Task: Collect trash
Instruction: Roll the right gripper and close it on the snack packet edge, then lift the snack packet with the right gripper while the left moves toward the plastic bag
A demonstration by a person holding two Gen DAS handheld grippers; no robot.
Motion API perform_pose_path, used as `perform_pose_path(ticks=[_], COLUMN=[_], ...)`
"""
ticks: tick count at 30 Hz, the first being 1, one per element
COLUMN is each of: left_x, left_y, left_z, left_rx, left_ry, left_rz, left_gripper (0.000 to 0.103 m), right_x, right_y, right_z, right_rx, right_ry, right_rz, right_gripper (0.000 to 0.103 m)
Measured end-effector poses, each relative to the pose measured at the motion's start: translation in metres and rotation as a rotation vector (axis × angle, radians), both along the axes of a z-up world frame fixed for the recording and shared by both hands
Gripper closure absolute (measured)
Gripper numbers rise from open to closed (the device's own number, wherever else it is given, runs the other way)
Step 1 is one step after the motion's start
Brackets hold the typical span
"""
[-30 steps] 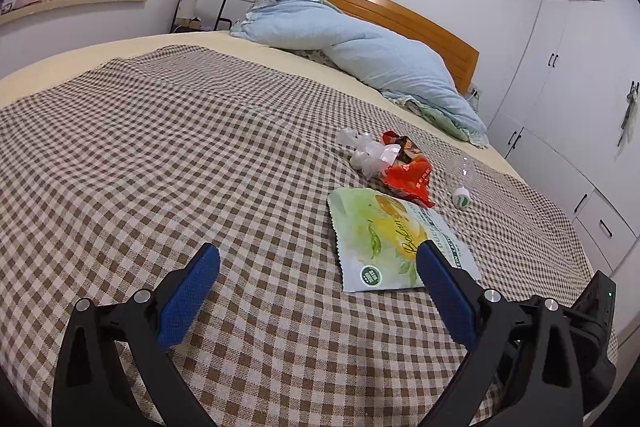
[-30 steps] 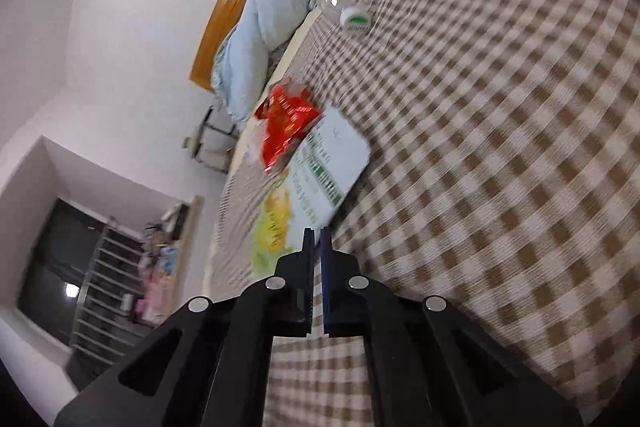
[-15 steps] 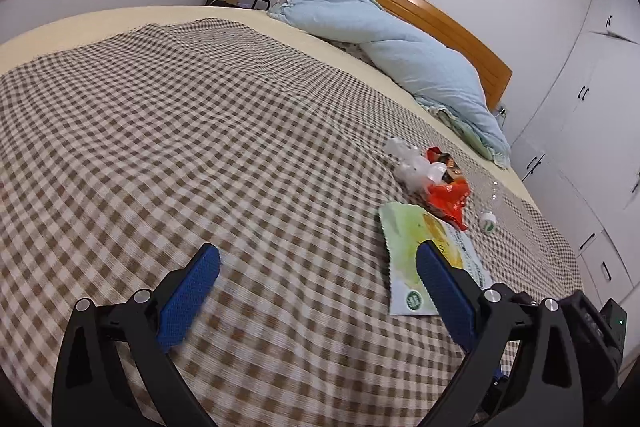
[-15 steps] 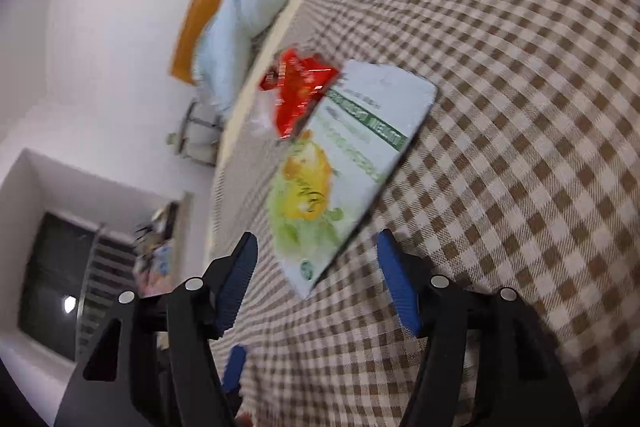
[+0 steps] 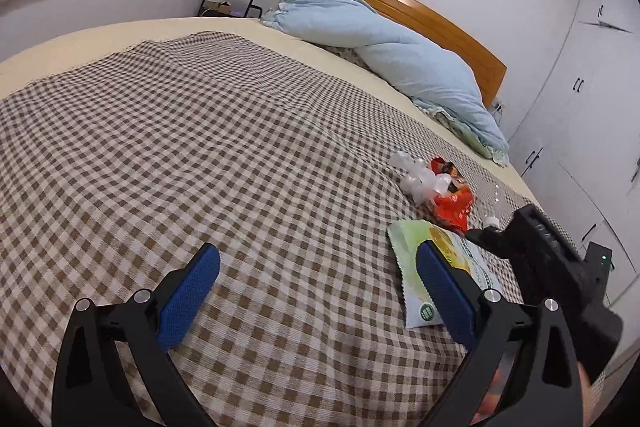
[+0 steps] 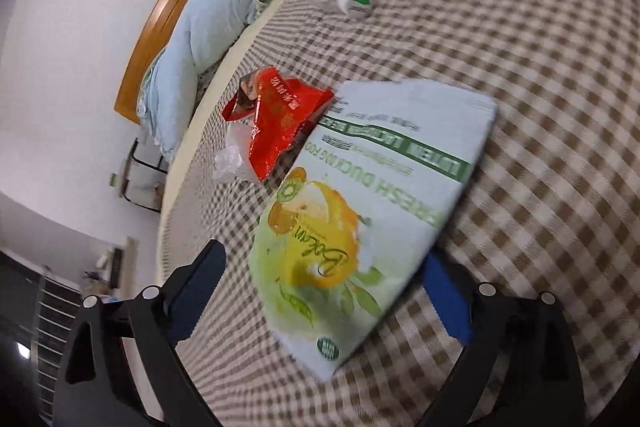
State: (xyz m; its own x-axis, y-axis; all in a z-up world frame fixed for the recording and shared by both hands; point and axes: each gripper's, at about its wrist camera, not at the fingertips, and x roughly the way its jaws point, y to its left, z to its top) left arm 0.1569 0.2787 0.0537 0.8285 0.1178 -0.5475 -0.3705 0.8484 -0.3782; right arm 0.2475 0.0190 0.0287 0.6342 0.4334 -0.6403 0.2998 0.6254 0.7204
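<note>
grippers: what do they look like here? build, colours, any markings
Both alike: left gripper and right gripper have black skeletal fingers with triangular cut-outs, silver round pivot screws and textured blue pads. In the left wrist view, the right gripper's black body shows a small green light.

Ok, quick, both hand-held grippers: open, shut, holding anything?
Left hand-held gripper: open, empty.
Right hand-held gripper: opening, astride the green pouch, not gripping.
</note>
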Motion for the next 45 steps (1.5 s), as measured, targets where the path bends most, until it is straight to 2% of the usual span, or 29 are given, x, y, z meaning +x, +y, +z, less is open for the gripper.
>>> perform_pose_path(ticks=[1,2,3,4,5,6,11,15,22,27,29,34,37,42,43,45], left_x=[-0.001,-0.001,-0.002,-0.001,0.0,0.001,0.005,0.007,0.007,0.005,0.001,0.0,0.0,0.003,0.004,0.007], left_y=[0.003,0.005,0.008,0.011,0.014,0.016,0.016,0.011,-0.001,-0.008,-0.01,-0.016,-0.019,-0.024,-0.026,-0.029], left_z=[0.0,-0.001,-0.001,-0.003,-0.005,-0.007,-0.01,-0.007,-0.004,0.004,0.005,0.005,0.005,0.003,0.003,0.002], left_rx=[0.0,-0.001,-0.003,-0.01,-0.024,-0.036,-0.045,-0.022,0.004,0.036,0.045,0.073,0.088,0.098,0.1,0.105], left_ry=[0.0,0.001,0.004,0.009,0.015,0.021,0.031,0.03,0.038,0.035,0.035,0.047,0.053,0.058,0.061,0.066], left_rz=[0.002,0.007,0.011,0.014,0.014,0.014,-0.005,-0.015,-0.025,-0.033,-0.033,-0.033,-0.031,-0.033,-0.036,-0.045], left_gripper=[0.008,0.008,0.008,0.008,0.008,0.008,0.008,0.008,0.008,0.008,0.008,0.008,0.008,0.008,0.008,0.008], right_x=[0.001,0.002,0.003,0.003,0.003,0.002,-0.014,-0.033,-0.062,-0.092,-0.102,-0.098,-0.092,-0.079,-0.076,-0.067], right_y=[0.004,0.008,0.011,0.011,0.007,0.002,0.004,-0.001,-0.009,-0.015,-0.021,-0.044,-0.054,-0.068,-0.069,-0.069], right_z=[0.0,0.0,-0.002,-0.008,-0.022,-0.027,-0.012,0.017,0.052,0.062,0.06,0.043,0.035,0.033,0.033,0.03], right_rx=[-0.026,-0.054,-0.083,-0.078,-0.018,0.018,-0.077,-0.214,-0.573,-0.897,-0.988,-0.981,-0.902,-0.799,-0.79,-0.764], right_ry=[-0.016,-0.031,-0.042,-0.034,0.0,-0.025,-0.136,-0.279,-0.511,-0.663,-0.693,-0.636,-0.572,-0.529,-0.517,-0.48], right_rz=[0.007,0.022,0.033,0.046,0.052,0.042,0.093,0.136,0.196,0.203,0.22,0.3,0.327,0.339,0.349,0.375], right_gripper=[0.014,0.032,0.057,0.091,0.096,0.097,0.099,0.1,0.101,0.101,0.101,0.101,0.101,0.1,0.096,0.07])
